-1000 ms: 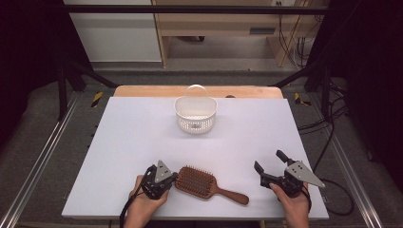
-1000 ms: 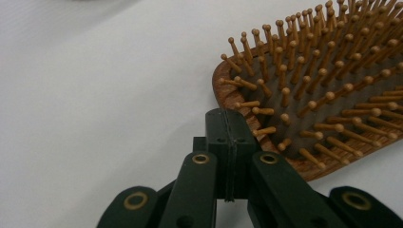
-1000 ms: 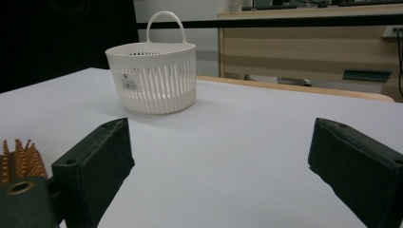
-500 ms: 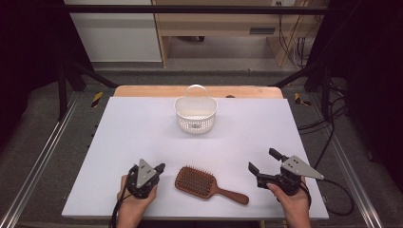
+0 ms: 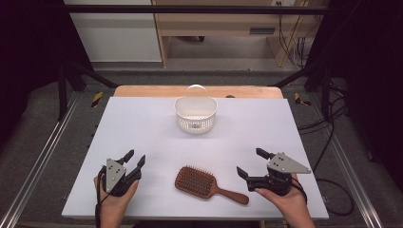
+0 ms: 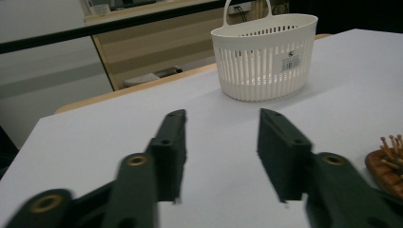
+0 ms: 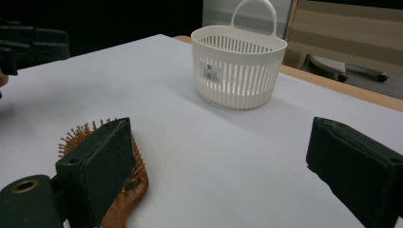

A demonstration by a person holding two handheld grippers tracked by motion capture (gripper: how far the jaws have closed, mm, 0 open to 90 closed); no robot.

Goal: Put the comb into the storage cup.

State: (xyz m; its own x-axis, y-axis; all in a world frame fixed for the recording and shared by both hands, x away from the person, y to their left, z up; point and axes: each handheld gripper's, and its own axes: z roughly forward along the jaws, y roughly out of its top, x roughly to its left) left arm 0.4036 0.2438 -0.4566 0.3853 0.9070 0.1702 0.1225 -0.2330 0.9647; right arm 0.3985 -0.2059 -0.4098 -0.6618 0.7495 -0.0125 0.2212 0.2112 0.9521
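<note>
I have the wooden hairbrush lying flat on the desk, close to its near edge and about midway along it, bristles up. Its long axis runs slantwise to that edge: the oval head points toward the near left corner side and slightly away from me, while the handle trails off toward the near right corner, its tip nearly at the edge. In my right gripper view the head sits just behind my left-hand jaw, partly hidden by it; in my left gripper view only a sliver of bristled head shows at the right border.

My left gripper hangs over the near left part of the desk, well apart from the brush. Its jaws have just been opening and now stand at a middling gap with nothing between them but bare desk.

My right gripper sits near the near right corner, just beside the handle end, jaws spread wide and empty, aimed toward the brush.

The white slatted basket stands upright near the middle of the far edge, handle raised. It carries a small white sticker with a barcode; the print is too small for me to read.
</note>
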